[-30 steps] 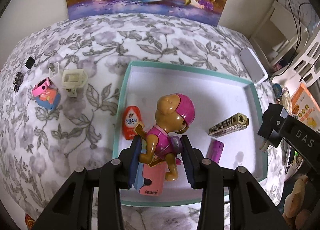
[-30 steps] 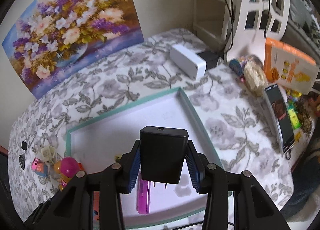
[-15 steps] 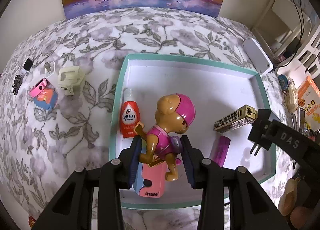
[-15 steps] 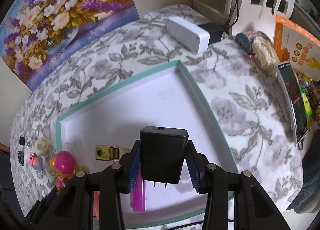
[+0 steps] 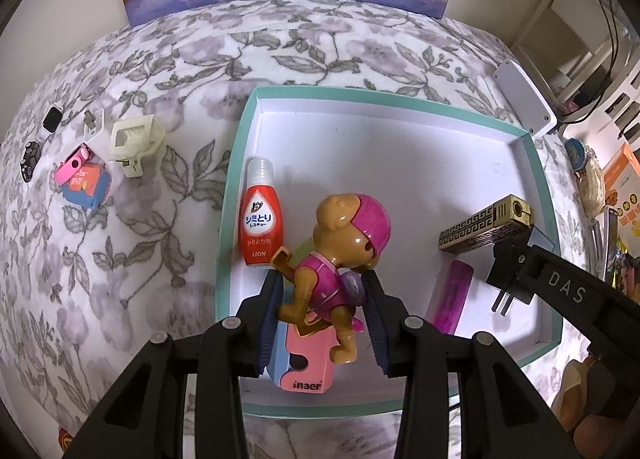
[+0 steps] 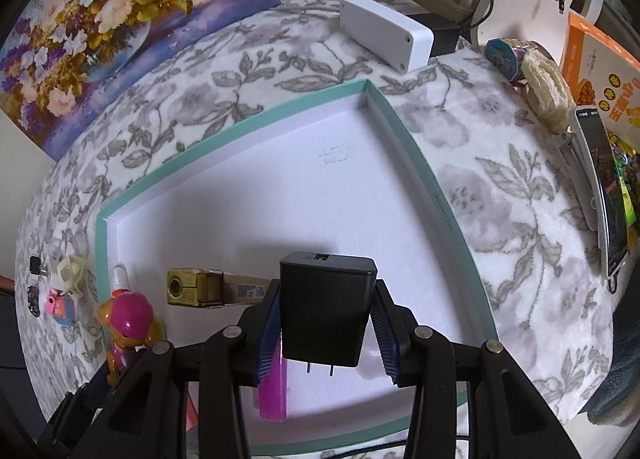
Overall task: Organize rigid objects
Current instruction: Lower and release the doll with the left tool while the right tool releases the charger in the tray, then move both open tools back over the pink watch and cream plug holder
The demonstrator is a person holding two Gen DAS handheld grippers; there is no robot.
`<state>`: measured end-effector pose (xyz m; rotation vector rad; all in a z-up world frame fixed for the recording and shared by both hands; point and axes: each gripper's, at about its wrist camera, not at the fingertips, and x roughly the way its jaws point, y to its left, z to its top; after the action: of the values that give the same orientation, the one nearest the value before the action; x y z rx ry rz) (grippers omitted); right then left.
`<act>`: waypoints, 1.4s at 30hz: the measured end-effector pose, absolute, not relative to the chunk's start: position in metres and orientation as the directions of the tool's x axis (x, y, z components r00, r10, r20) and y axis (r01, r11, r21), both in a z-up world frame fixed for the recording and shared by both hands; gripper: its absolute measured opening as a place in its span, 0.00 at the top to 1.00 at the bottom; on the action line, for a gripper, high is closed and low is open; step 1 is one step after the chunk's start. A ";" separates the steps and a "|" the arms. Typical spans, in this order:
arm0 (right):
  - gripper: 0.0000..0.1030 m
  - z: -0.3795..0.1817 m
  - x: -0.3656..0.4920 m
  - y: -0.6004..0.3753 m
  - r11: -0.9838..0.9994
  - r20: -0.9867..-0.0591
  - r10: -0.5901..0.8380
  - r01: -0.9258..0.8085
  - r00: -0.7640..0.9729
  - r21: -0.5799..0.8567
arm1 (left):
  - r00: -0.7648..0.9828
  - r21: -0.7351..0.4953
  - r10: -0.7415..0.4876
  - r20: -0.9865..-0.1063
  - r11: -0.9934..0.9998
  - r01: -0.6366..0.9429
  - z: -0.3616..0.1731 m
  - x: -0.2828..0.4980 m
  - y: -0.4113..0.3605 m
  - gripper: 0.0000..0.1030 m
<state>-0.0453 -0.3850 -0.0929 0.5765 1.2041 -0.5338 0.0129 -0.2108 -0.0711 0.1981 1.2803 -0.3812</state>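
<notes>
In the tray [image 5: 234,163], the bottle [image 5: 260,215] lies left, the lighter [image 5: 486,227] right.

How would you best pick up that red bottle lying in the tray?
Grip the red bottle across its narrower upper body near the clear cap, coming straight down from above. It lies flat, and the tray wall on one side and toy dog on the other crowd its wide end.

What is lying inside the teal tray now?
Inside the teal tray lie a red bottle, a gold patterned bar, a purple stick and a pink-and-blue block. The held dog toy covers part of that block.
</notes>
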 end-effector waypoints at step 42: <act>0.03 -0.090 -0.046 -0.386 0.723 -0.962 -0.139 0.688 0.235 0.063 | 0.270 -0.037 -0.081 -0.959 0.986 0.165 -0.066 0.052 -0.152 0.06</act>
<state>-0.0465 -0.3856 -0.0898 0.5424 1.2103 -0.6069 0.0524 -0.1517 -0.0656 0.0757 1.2873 -0.1663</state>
